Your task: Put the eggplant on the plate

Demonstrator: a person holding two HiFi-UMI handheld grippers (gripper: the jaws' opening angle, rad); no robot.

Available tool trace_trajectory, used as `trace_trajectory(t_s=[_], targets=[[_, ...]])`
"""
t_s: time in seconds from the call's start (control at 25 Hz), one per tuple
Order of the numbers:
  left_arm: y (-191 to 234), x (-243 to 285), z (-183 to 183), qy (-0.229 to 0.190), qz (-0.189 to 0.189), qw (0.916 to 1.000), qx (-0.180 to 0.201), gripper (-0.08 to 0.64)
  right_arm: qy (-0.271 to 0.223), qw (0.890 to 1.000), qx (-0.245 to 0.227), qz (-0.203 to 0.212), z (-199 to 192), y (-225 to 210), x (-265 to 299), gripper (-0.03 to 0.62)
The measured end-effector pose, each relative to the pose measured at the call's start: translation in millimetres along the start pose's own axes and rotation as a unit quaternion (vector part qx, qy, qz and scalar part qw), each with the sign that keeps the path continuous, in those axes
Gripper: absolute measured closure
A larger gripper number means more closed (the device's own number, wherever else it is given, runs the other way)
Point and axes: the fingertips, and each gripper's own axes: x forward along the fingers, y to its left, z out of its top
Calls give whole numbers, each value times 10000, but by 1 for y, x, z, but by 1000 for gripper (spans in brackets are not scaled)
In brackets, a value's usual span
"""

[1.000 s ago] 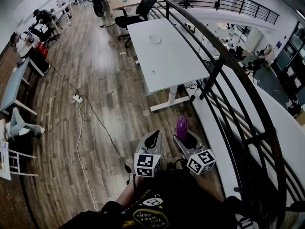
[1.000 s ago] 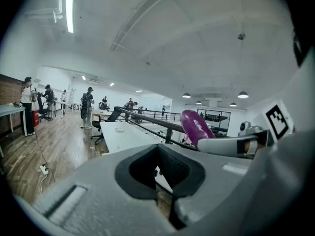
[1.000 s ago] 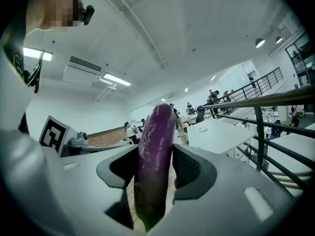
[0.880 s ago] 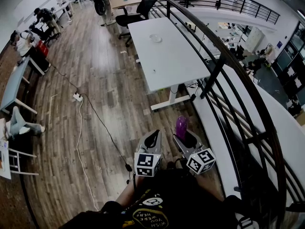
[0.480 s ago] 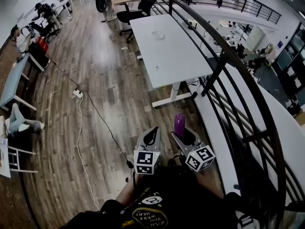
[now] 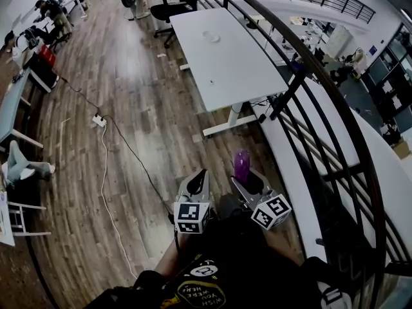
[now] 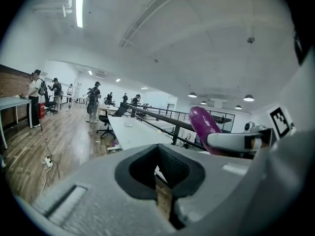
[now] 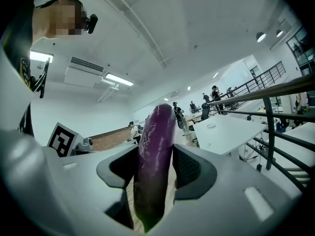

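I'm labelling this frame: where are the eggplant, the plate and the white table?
eggplant (image 8: pixel 154 154): right gripper view, middle of its purple body, clamped between the jaws.
plate (image 6: pixel 210 37): head view, centre of the small round dish.
white table (image 6: pixel 239 71): head view, bare top toward its near end.

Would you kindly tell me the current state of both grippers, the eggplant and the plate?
Left gripper: shut, nothing between its jaws.
Right gripper: shut on the eggplant.
Eggplant: clamped lengthwise between the right gripper's jaws, its end sticking out past them; not yet on the plate.
Plate: lying on the white table well ahead of both grippers; it looks empty, though it is small in view.
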Motion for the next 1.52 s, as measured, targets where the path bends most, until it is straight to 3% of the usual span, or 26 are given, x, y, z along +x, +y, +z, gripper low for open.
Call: trace_trajectory(t_s=[0.16, 0.56, 0.8, 0.92, 1.12, 1.32, 1.52], targets=[[19, 22, 11, -99, -137, 9998, -87, 555, 78, 9999, 59, -109, 6, -19, 30, 379], [40, 132, 71, -92, -663, 9972, -332, 555, -96, 9994, 178, 289, 64, -88, 129, 379], [66, 182, 88, -76, -462, 9988, 156, 555, -24, 9979, 206, 607, 82, -125, 180, 379], [79, 199, 85, -21, -392, 9992, 113, 555, 136, 9971, 252, 702, 78, -133, 204, 379], [120, 223, 99, 57, -182, 9995, 232, 555, 332, 9966, 299, 691, 74, -140, 254, 379], [186, 254, 117, 92, -146, 9997, 172, 555, 412, 9975, 235, 526, 79, -151, 319, 379], [252, 274, 143, 46, -308, 9994, 149, 555, 349, 9988, 88, 329, 88, -144, 385, 379]])
